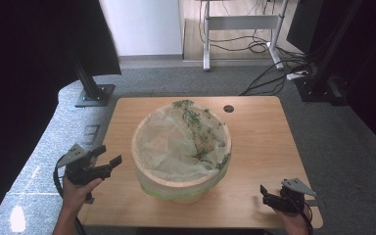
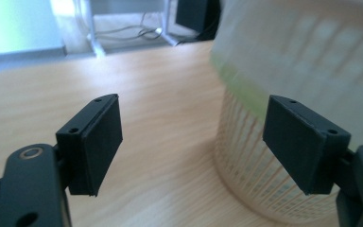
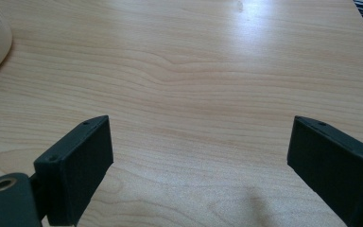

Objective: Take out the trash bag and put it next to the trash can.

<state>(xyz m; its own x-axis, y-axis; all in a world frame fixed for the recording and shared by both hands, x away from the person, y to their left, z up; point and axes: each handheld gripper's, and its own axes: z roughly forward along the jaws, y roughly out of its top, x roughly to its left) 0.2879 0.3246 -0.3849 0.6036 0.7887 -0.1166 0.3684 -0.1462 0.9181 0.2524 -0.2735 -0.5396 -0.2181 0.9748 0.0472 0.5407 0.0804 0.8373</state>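
Centrally, pale bag-lined slatted basket [image 1: 181,152].

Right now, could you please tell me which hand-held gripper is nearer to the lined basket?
Left. The left hand-held gripper is open just beside the basket, at its left. The right hand-held gripper sits farther off, at the table's near right corner.

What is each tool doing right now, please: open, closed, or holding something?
Left tool: open, holding nothing, beside the lined basket.
Right tool: open, holding nothing, over the table.
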